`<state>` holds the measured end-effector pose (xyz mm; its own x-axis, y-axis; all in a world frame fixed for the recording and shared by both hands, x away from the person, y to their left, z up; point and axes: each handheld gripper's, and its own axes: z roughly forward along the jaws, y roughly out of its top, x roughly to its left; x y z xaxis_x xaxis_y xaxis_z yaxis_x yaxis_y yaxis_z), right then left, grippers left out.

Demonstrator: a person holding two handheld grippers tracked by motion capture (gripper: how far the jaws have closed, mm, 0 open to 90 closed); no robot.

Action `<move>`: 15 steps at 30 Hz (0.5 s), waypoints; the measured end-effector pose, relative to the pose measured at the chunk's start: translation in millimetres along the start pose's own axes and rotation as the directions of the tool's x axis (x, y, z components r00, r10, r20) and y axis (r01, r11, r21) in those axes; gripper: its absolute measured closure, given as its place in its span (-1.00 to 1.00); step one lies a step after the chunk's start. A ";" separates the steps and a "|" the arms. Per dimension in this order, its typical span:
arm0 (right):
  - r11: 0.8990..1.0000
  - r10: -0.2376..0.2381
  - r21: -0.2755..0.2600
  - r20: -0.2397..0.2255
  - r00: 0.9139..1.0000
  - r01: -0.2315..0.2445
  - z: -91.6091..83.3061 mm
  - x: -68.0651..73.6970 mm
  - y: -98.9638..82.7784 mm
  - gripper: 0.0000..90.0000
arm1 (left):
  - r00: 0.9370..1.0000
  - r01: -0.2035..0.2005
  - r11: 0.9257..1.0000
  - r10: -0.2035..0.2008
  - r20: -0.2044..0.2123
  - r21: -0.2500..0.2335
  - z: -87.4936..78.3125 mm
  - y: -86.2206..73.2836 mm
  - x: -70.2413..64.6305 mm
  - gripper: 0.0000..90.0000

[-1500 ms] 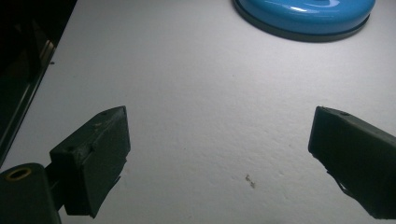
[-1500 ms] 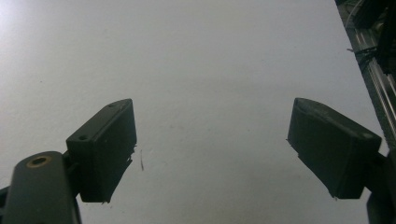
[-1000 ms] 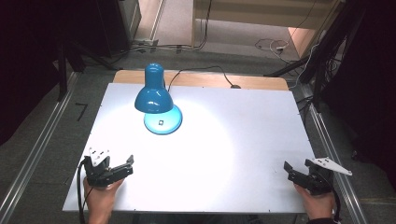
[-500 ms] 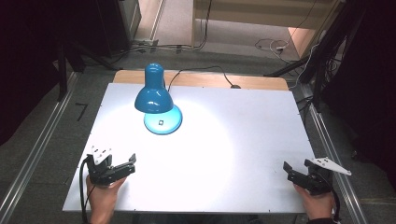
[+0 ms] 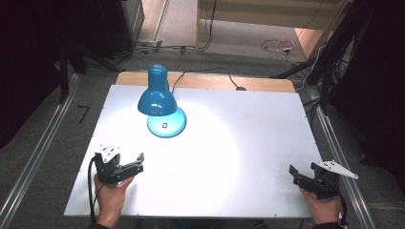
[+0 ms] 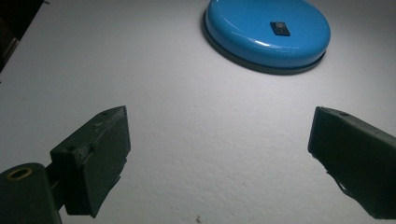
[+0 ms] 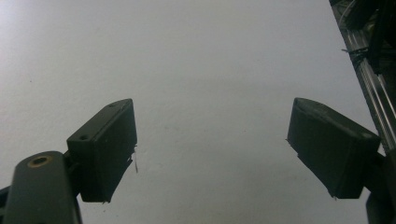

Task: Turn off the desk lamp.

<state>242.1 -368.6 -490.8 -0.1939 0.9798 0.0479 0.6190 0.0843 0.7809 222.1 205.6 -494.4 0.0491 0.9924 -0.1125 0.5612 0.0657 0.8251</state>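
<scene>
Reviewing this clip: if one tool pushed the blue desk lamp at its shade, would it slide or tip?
The blue desk lamp would probably tip before sliding: its shade sits high and leans out from the round base. Pushed low at the base, it would likely slide, since the base is wide and flat on the smooth white table. Its glossy surface looks slippery, and the cord may drag.

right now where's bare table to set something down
Most of the table is bare: the wide stretch between the left gripper and right gripper, and everything right of the lamp. Only the lamp's corner is taken.
</scene>
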 end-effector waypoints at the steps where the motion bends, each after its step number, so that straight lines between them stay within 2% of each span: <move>1: 1.000 0.000 0.000 -0.001 1.000 0.000 -0.1 -0.1 0.0 -0.68 | 1.000 -0.001 1.000 0.001 0.002 -0.003 0.6 0.5 -0.6 -0.83; 15: 1.000 -0.002 0.000 0.004 1.000 0.002 -0.4 0.5 0.1 -0.68 | 1.000 -0.001 1.000 0.001 0.003 -0.005 9.9 7.4 -6.1 -0.82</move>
<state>241.7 -368.2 -490.5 -0.1922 0.9804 0.0439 0.6187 0.0863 0.7809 234.0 199.0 -493.1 0.0521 0.9921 -0.1138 0.5568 0.0657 0.8280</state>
